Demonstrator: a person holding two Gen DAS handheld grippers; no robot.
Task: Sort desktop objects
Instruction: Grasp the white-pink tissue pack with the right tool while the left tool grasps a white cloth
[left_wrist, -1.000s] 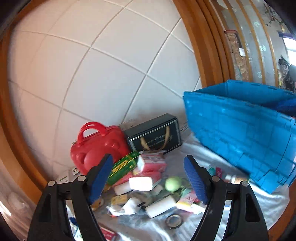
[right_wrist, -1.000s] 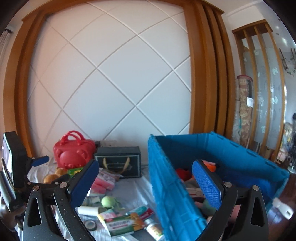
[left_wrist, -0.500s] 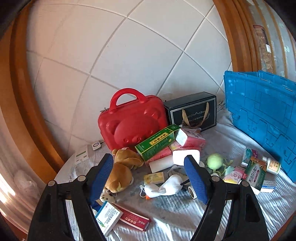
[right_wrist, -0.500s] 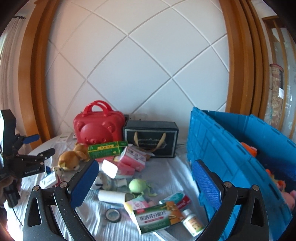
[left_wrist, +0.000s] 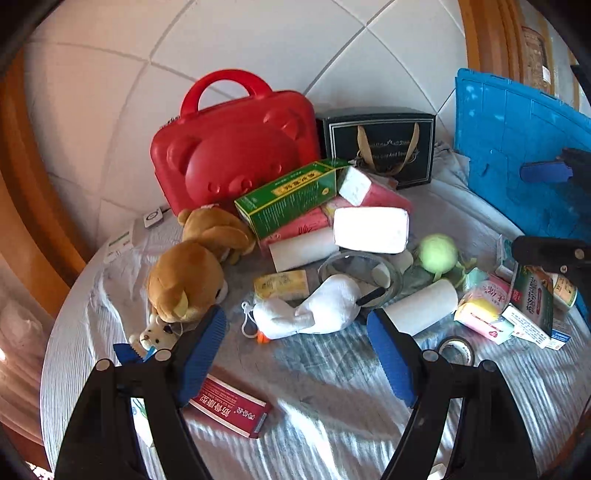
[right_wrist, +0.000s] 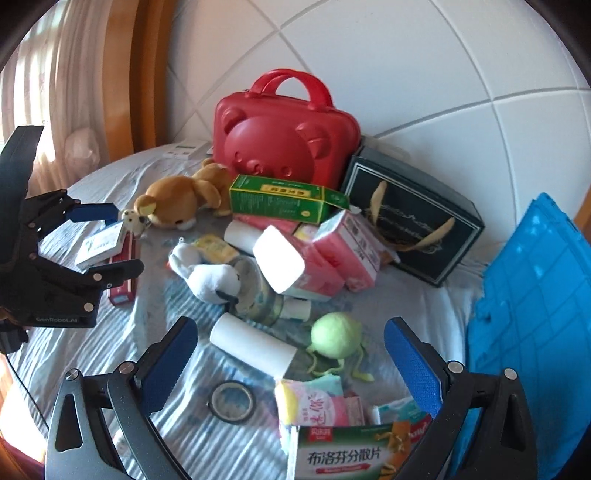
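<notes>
A pile of objects lies on a striped cloth. My left gripper (left_wrist: 295, 350) is open and empty, just above the cloth in front of a white plush duck (left_wrist: 314, 310); it also shows at the left of the right wrist view (right_wrist: 110, 240). A brown teddy (left_wrist: 192, 273) lies left of it. My right gripper (right_wrist: 291, 358) is open and empty, over a white roll (right_wrist: 253, 343), a green ball toy (right_wrist: 334, 334) and a tape ring (right_wrist: 232, 401). A green box (left_wrist: 291, 195) rests on pink tissue packs (right_wrist: 347, 247).
A red bear case (left_wrist: 236, 147) and a black gift box (left_wrist: 384, 144) stand at the back by the tiled wall. A blue crate (right_wrist: 535, 325) stands at the right. A red flat box (left_wrist: 229, 410) and medicine boxes (right_wrist: 351, 454) lie near the front edge.
Both grippers have swung left and down from the blue crate toward the pile and now hover close over it. Both stayed open and empty.
</notes>
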